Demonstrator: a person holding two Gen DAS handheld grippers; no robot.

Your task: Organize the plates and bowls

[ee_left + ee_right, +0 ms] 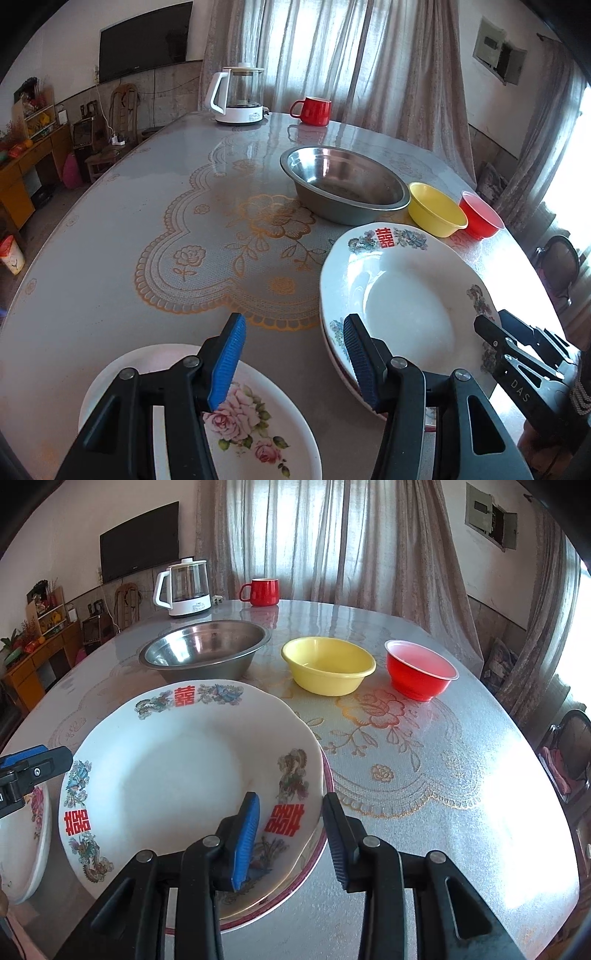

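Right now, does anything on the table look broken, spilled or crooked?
Nothing looks broken or spilled. The top plate sits a bit off-centre on the plate under it, whose red rim pokes out on one side.

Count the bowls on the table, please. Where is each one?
3. The steel bowl stands behind the stacked plates; the yellow bowl is to its right; the red bowl is farthest right. None seems hidden.
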